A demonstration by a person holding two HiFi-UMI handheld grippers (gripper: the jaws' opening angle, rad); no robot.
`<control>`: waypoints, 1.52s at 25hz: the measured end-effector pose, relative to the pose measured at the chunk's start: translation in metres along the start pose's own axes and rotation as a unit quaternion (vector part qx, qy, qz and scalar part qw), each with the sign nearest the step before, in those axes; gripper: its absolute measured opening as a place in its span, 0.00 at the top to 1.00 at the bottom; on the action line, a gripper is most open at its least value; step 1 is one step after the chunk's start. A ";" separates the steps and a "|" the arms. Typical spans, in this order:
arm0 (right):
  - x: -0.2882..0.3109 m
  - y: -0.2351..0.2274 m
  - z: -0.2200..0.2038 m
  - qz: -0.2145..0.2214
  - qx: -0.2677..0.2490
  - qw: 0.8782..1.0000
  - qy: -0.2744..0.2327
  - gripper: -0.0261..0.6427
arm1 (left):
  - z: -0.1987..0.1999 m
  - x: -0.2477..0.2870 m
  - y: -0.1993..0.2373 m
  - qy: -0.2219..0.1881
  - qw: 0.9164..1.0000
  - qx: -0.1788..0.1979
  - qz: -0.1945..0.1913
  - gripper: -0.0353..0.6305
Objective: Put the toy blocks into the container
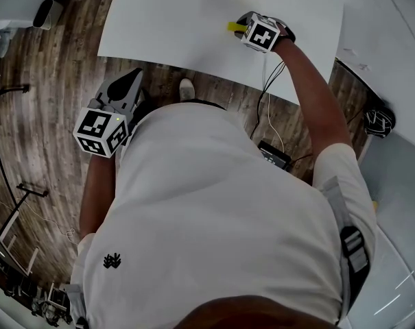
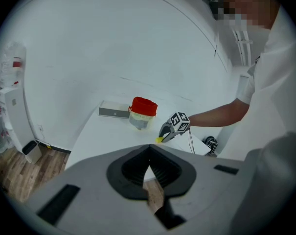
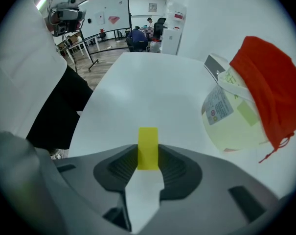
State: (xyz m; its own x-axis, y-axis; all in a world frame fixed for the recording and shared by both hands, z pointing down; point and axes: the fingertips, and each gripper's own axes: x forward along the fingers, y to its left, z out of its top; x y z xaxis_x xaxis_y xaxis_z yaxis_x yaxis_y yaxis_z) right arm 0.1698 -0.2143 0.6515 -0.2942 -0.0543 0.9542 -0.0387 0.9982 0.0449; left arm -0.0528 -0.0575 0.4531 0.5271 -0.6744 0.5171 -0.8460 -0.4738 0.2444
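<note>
A yellow toy block (image 3: 148,148) stands upright between the jaws of my right gripper (image 3: 148,154), which is shut on it just above the white table (image 1: 166,26). In the head view that gripper (image 1: 240,25) is at the table's far side, with the block (image 1: 233,27) poking out to its left. The container (image 3: 236,121), a translucent tub with a red cloth top (image 3: 270,92), stands close to the right of the block. My left gripper (image 1: 130,82) hangs over the wooden floor beside the person's hip, away from the table. Its (image 2: 148,163) jaws are shut and hold nothing.
A flat grey box (image 2: 114,111) lies on the table behind the container (image 2: 140,119). Below the table's near edge, a black device (image 1: 274,155) with cables lies on the wooden floor. A white appliance (image 1: 49,12) stands at the far left. The person's torso fills the lower head view.
</note>
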 end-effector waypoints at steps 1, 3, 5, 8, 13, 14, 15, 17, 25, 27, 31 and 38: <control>-0.004 0.001 0.003 0.000 -0.001 1.000 -0.002 0.77 | -0.001 -0.001 0.000 -0.001 1.000 0.001 -0.002 0.94; -0.011 0.004 0.008 0.002 -0.002 1.000 -0.006 0.77 | -0.002 -0.002 0.000 -0.002 1.000 0.004 -0.005 0.94; -0.024 0.006 0.011 0.002 0.001 1.000 -0.006 0.77 | -0.002 -0.001 -0.001 -0.004 1.000 0.005 -0.009 0.94; -0.047 0.007 0.019 0.005 0.006 1.000 -0.011 0.77 | -0.002 -0.002 -0.003 -0.005 1.000 0.007 -0.015 0.94; -0.091 0.003 0.036 -0.001 -0.003 1.000 -0.029 0.77 | 0.003 -0.002 -0.005 -0.012 1.000 0.015 -0.021 0.94; -0.099 0.000 0.040 -0.003 -0.006 0.999 -0.032 0.77 | 0.003 -0.003 -0.004 -0.013 1.000 0.016 -0.021 0.94; -0.107 -0.003 0.045 -0.004 -0.008 0.999 -0.035 0.77 | 0.003 -0.003 -0.003 -0.014 1.000 0.016 -0.022 0.94; -0.125 -0.011 0.054 -0.008 -0.006 0.999 -0.045 0.77 | 0.003 -0.005 -0.001 -0.013 1.000 0.017 -0.023 0.94; -0.177 -0.083 0.062 -0.062 0.016 0.996 -0.069 0.77 | 0.005 -0.004 0.000 -0.018 1.000 0.018 -0.017 0.94; -0.183 -0.106 0.063 -0.076 0.025 0.994 -0.068 0.77 | 0.004 -0.004 0.003 -0.018 1.000 0.016 -0.013 0.94; -0.185 -0.146 0.062 -0.097 0.045 0.993 -0.051 0.77 | 0.003 -0.007 0.010 -0.021 1.000 0.010 -0.002 0.94; -0.162 -0.193 0.059 -0.105 0.056 0.993 -0.019 0.77 | 0.002 -0.016 0.023 -0.027 0.999 -0.006 0.025 0.94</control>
State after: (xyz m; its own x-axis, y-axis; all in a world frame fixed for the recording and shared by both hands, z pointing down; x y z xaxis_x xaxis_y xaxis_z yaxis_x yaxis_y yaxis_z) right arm 0.1687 -0.3995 0.4711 -0.3040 -0.2639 0.9154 -0.2089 0.9559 0.2063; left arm -0.0803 -0.0582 0.4487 0.4874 -0.7265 0.4845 -0.8721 -0.4322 0.2292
